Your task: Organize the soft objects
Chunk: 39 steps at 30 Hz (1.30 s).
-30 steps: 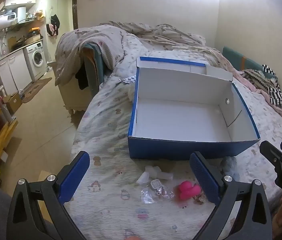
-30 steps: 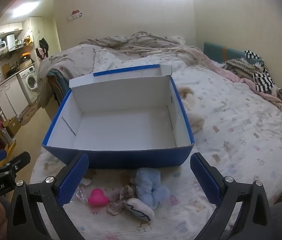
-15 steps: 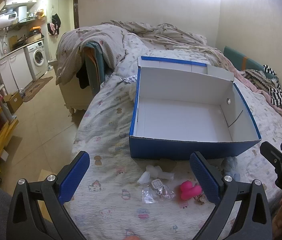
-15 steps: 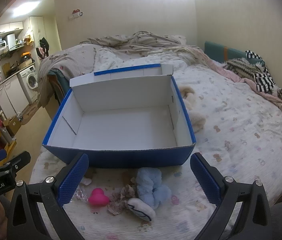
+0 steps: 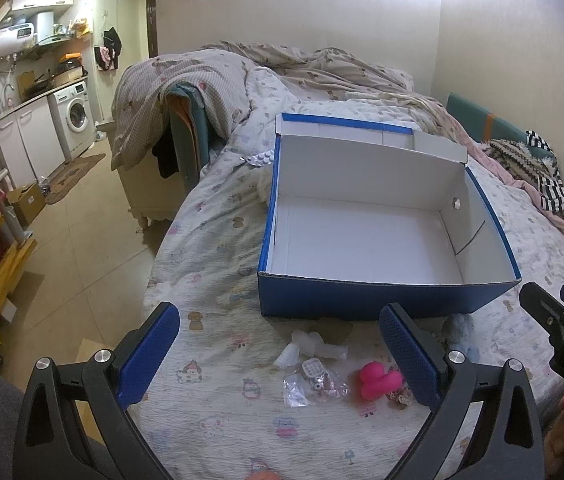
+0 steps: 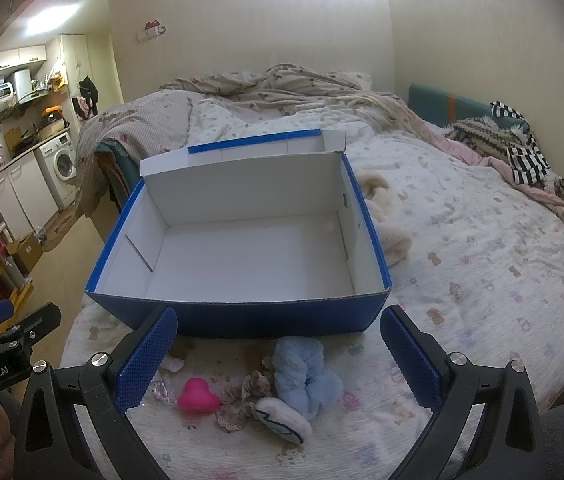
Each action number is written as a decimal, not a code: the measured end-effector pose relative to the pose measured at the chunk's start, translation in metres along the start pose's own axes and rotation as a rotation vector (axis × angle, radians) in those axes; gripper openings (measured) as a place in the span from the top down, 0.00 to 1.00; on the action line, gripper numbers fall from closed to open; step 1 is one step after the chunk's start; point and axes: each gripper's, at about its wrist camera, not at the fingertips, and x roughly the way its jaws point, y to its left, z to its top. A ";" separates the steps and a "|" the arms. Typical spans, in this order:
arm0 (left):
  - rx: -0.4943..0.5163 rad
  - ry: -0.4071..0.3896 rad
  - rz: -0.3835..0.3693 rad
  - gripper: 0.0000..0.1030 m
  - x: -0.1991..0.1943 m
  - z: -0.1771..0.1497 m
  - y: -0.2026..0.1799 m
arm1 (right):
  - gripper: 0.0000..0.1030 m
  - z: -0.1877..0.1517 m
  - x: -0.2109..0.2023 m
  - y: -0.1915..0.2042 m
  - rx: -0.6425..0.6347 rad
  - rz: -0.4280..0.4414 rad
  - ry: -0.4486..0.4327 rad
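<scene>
An empty blue box with white inside sits on the bed. In front of it lie a pink heart-shaped soft toy, a light blue fluffy scrunchie, a small white plush piece, a lacy scrunchie and small clear packets. My left gripper is open and empty above the packets. My right gripper is open and empty above the blue scrunchie. Each gripper shows at the edge of the other's view.
A cream fluffy item lies right of the box. A rumpled duvet covers the far bed. Striped clothes lie at the right. The bed's left edge drops to the tiled floor, with a washing machine beyond.
Both grippers have drawn back and risen slightly, so the box sits a little farther away. Nothing was grasped or moved.
</scene>
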 end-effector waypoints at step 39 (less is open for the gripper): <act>0.015 -0.013 0.002 0.03 -0.004 -0.001 -0.004 | 0.00 0.000 -0.001 -0.001 0.003 0.003 -0.003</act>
